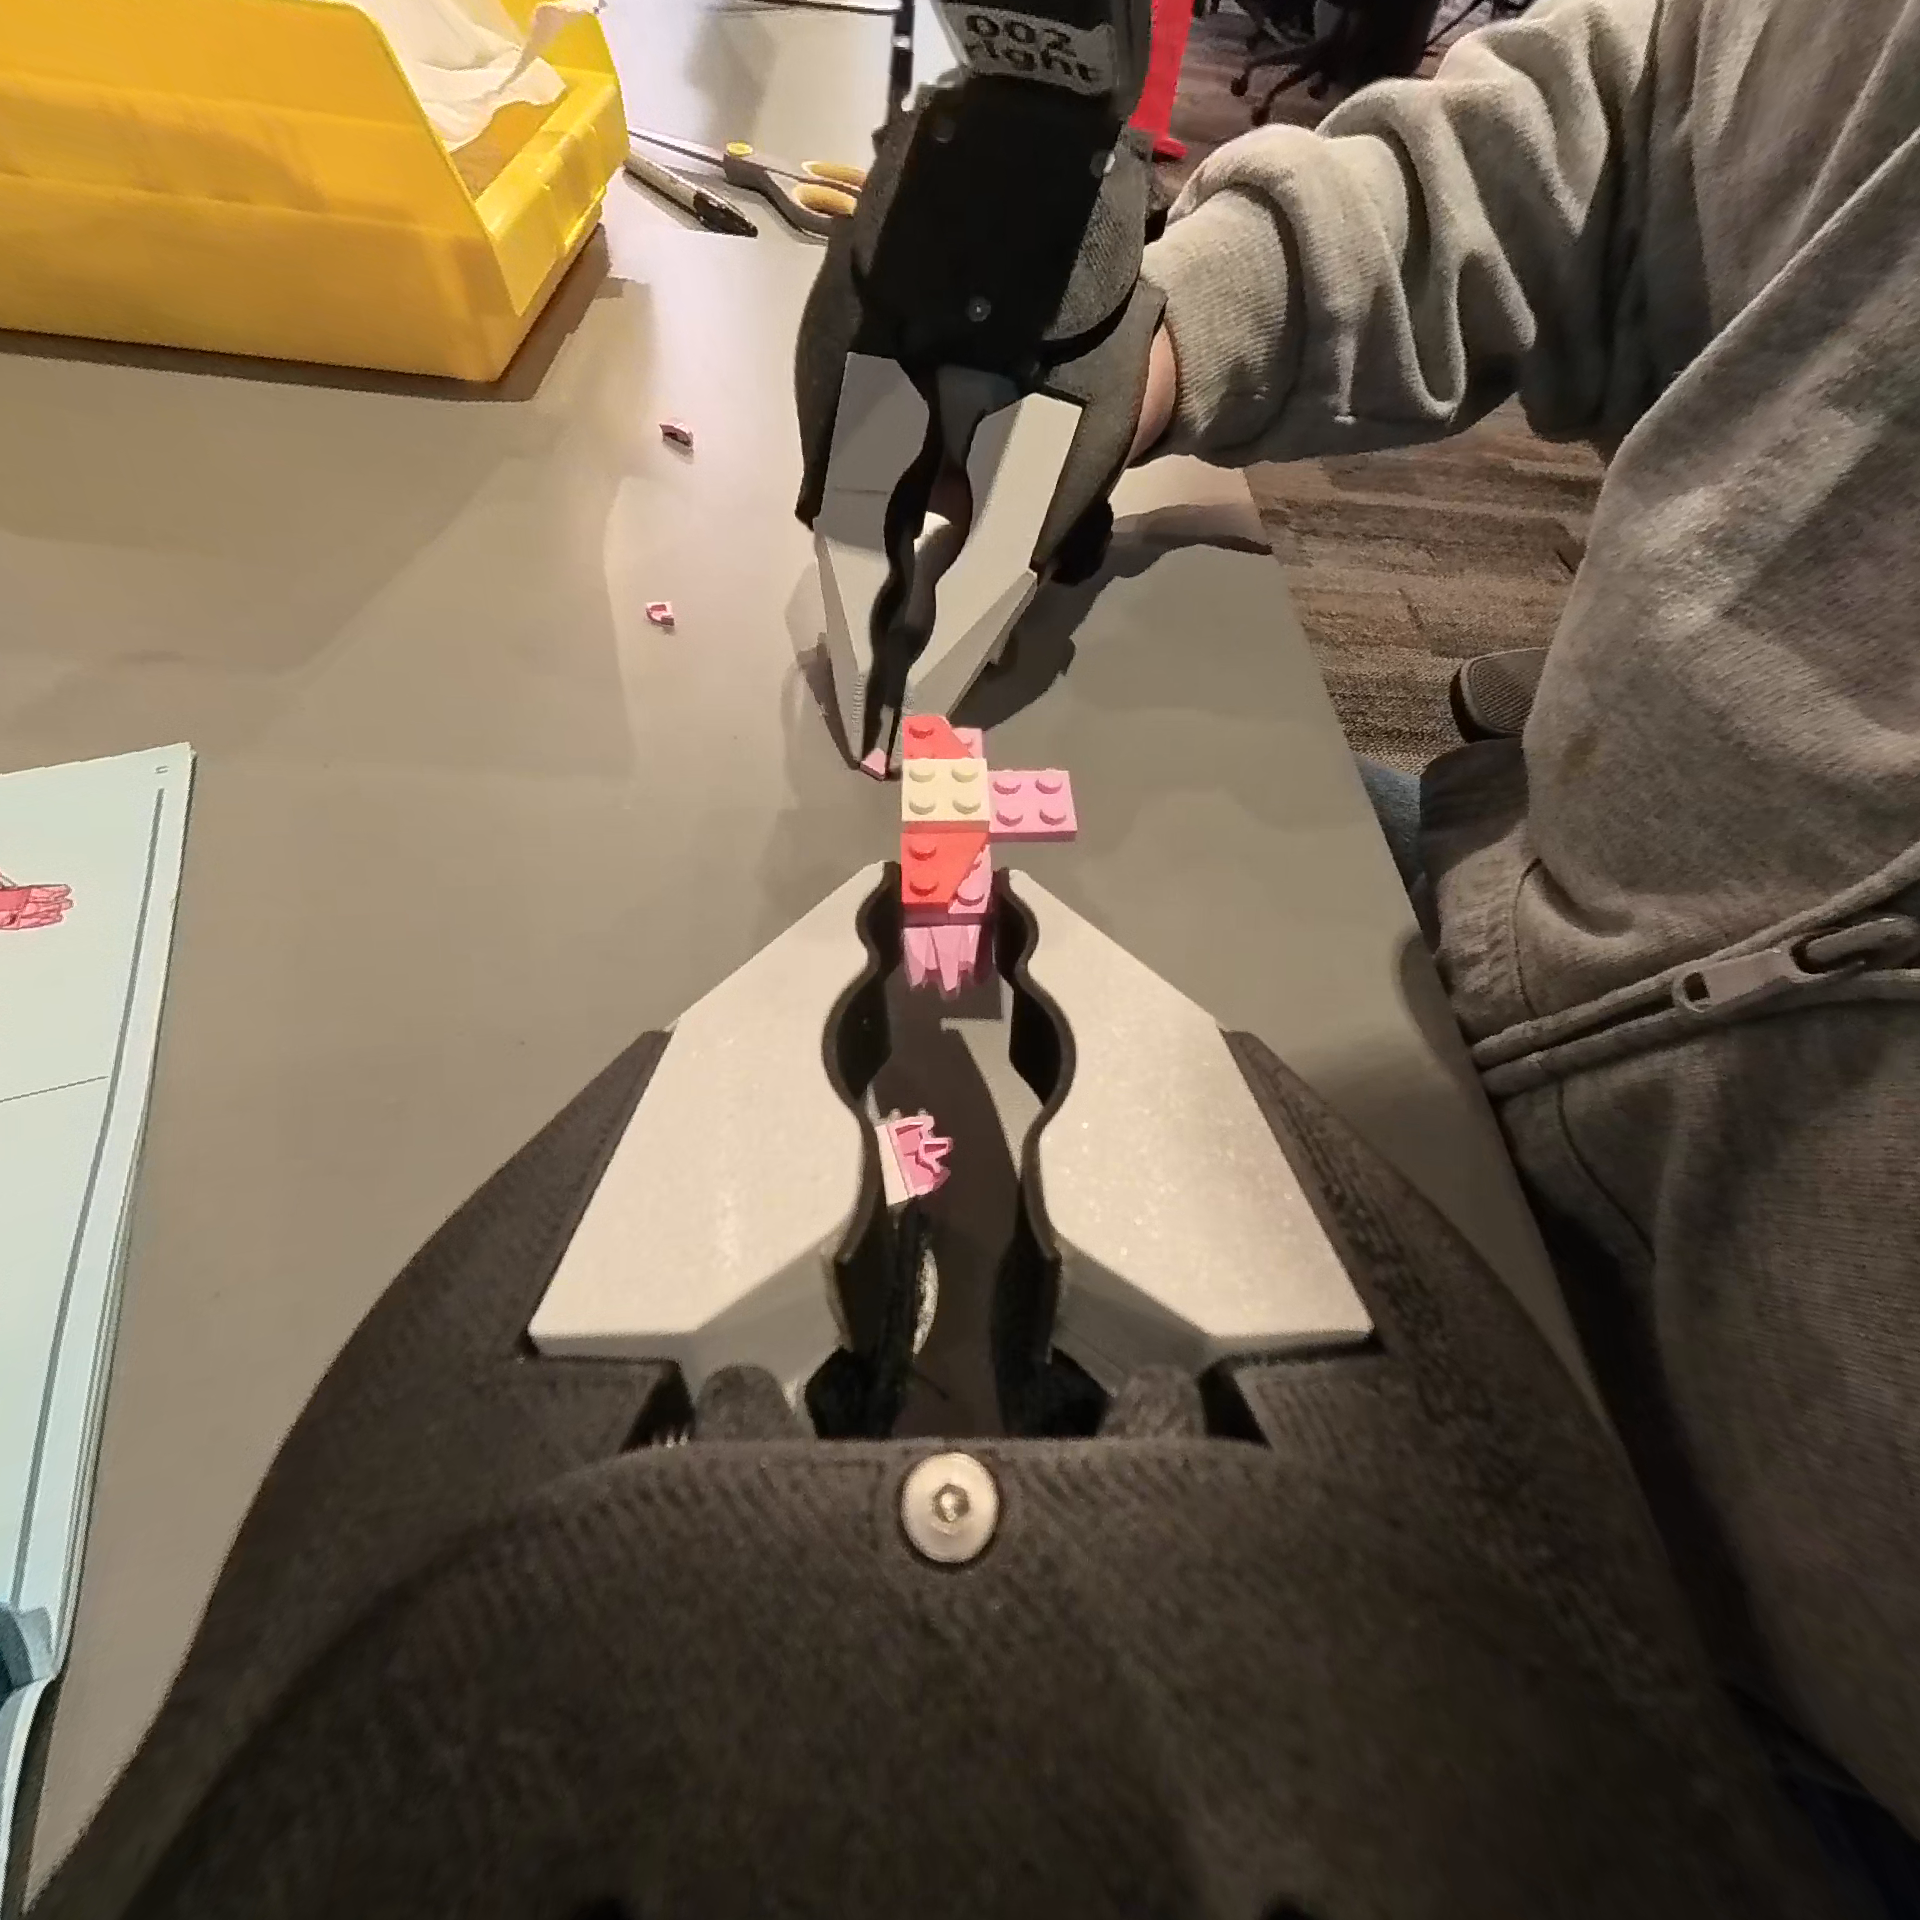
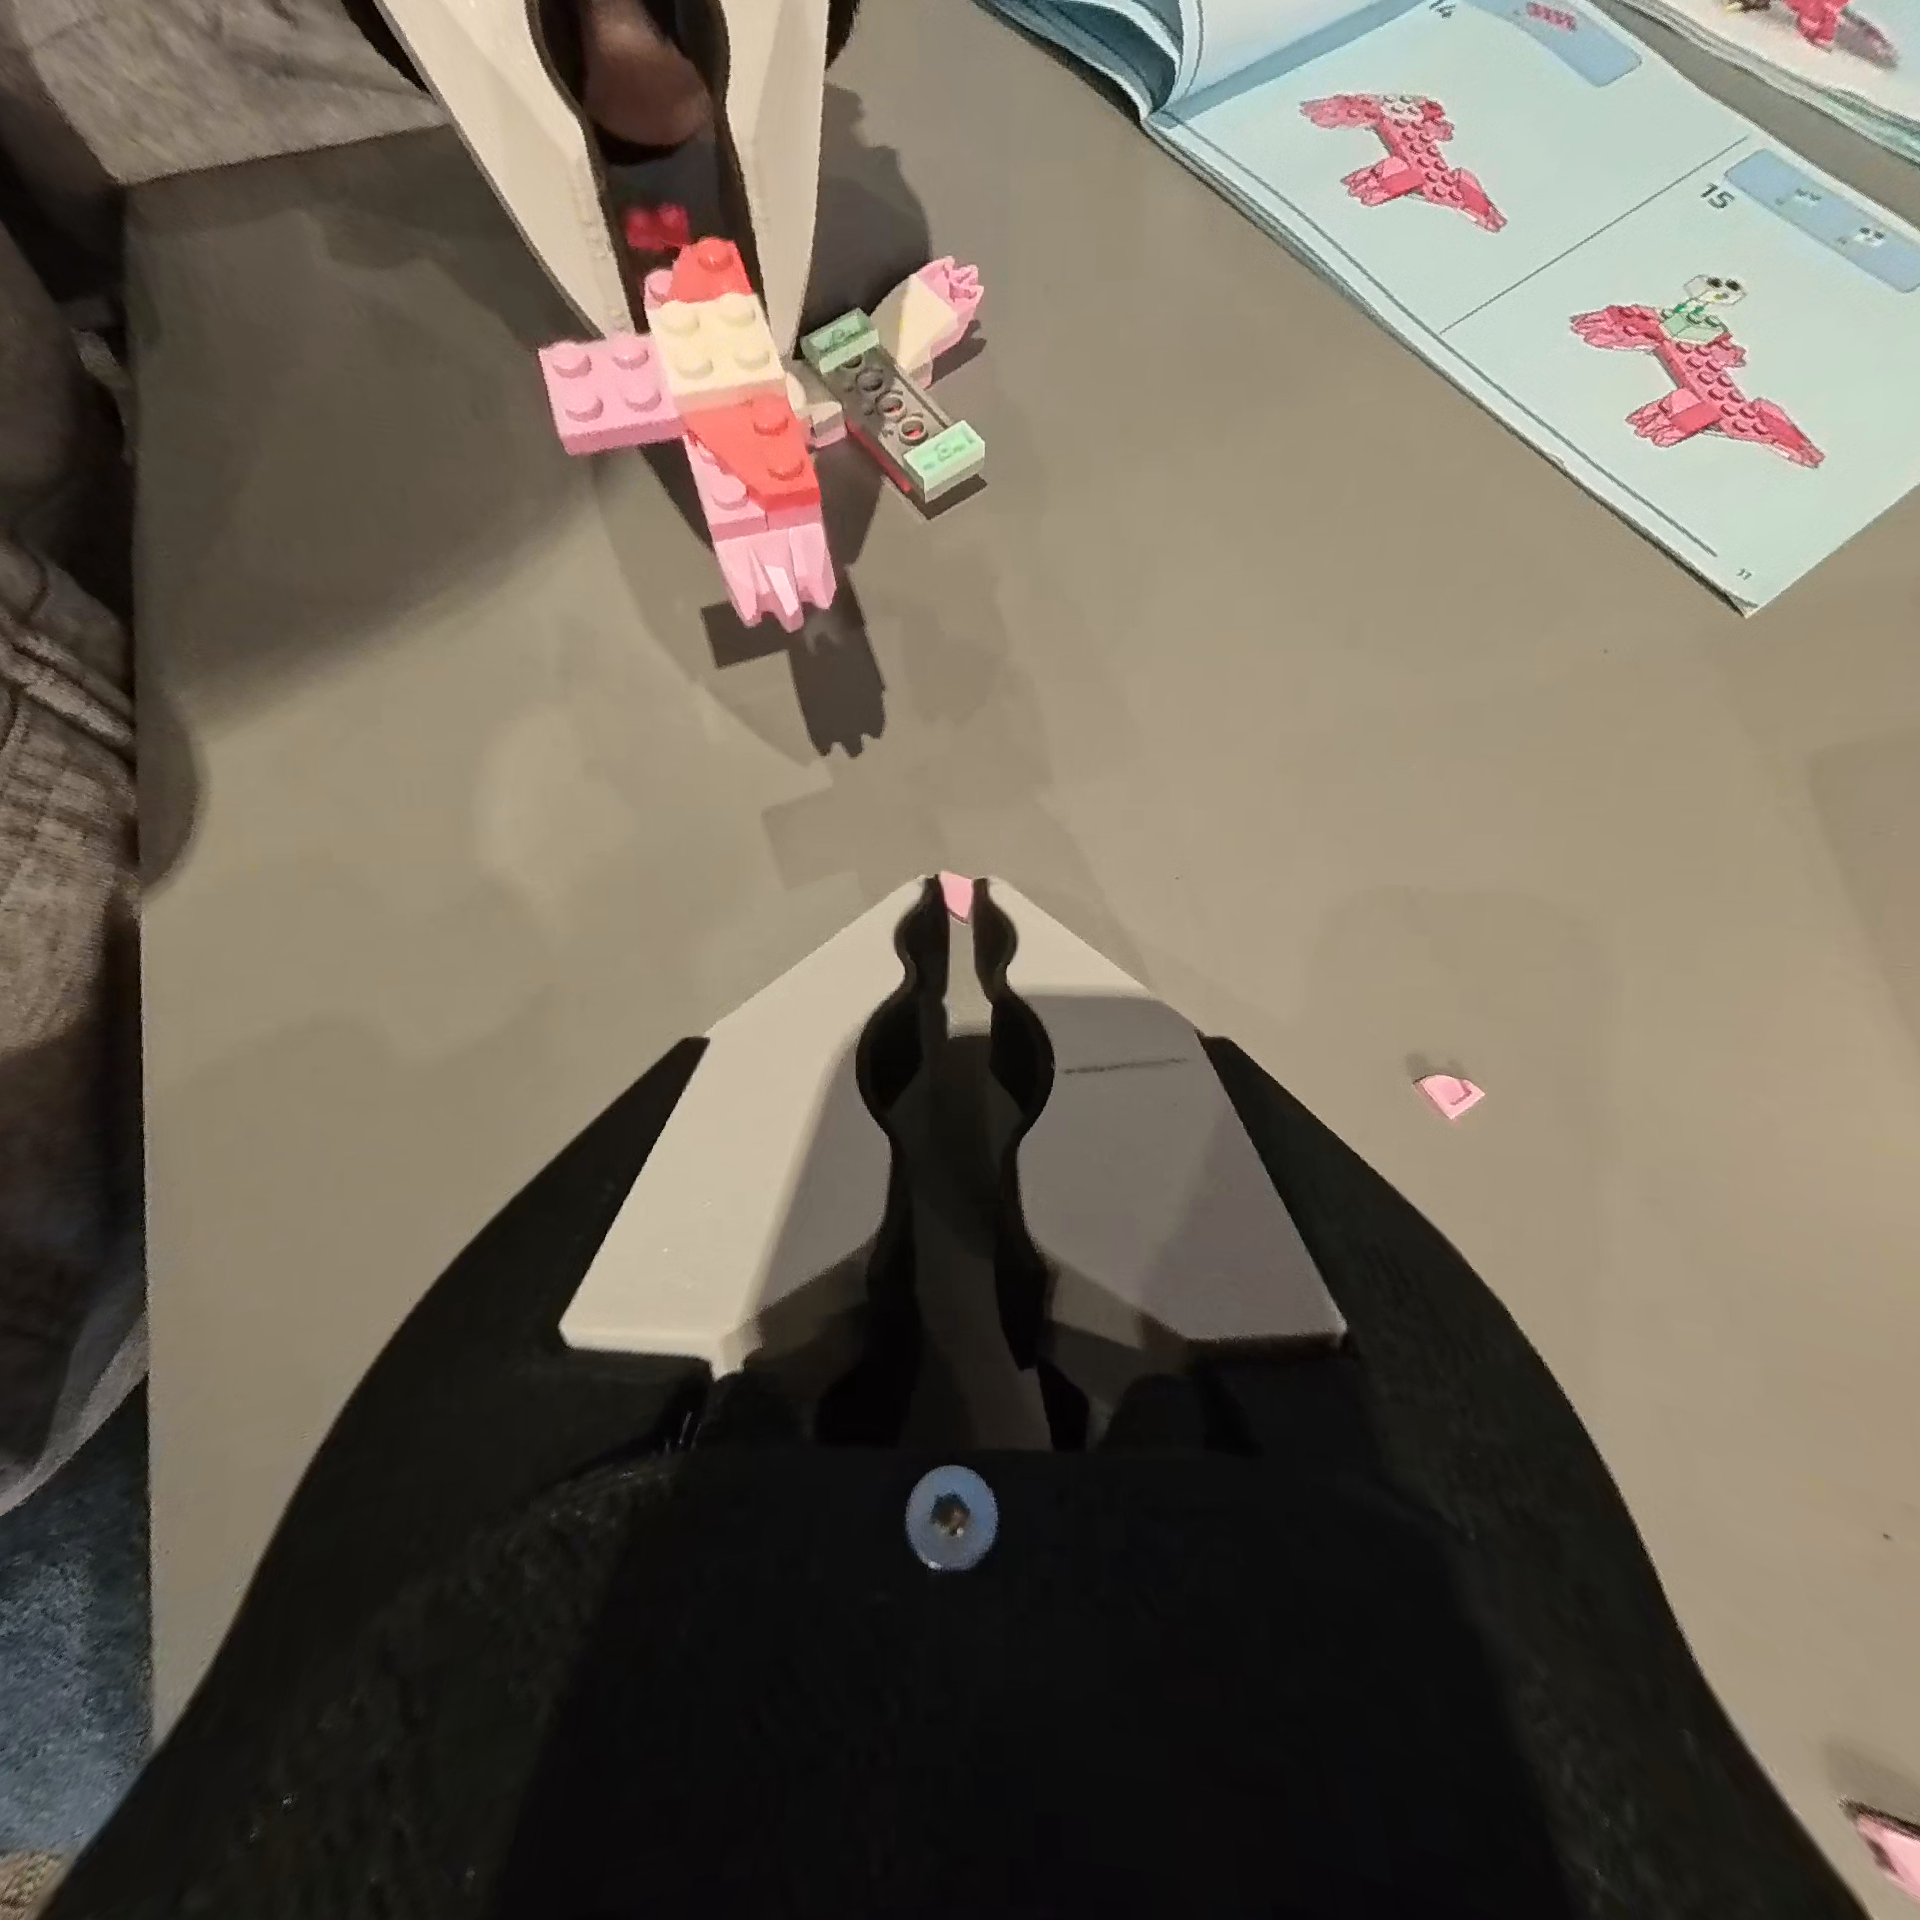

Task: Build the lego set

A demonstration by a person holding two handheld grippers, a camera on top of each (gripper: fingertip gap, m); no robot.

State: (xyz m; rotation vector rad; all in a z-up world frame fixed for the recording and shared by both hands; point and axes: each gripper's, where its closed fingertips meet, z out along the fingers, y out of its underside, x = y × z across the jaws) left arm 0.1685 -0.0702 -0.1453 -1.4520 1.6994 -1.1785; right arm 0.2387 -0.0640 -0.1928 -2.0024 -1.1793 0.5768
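Note:
The lego model (image 1: 943, 798), a strip of red, cream and pink plates with a pink side plate and a pink toothed end, hangs just above the grey table (image 1: 416, 779). My left gripper (image 1: 940, 885) is shut on its near end. In the right wrist view the left gripper (image 2: 698, 296) comes in from the top, its fingers on either side of the model's (image 2: 727, 364) red end. My right gripper (image 2: 956, 891) is shut on a small pink piece (image 2: 957, 899) low over the table. In the left wrist view the right gripper (image 1: 876, 753) has that piece (image 1: 876, 766) just left of the model's far end.
A black plate with green tiles (image 2: 904, 416) and a pink-and-cream claw piece (image 2: 935, 312) lie beside the model. Loose pink bits (image 1: 677, 431) (image 1: 660, 613) (image 2: 1447, 1096) lie on the table. The open instruction booklet (image 2: 1507, 260), yellow bin (image 1: 260, 177), marker (image 1: 691, 197) and grey sleeve (image 1: 1558, 312) surround the area. Spacing between my two grippers at the tips: around 9 centimeters.

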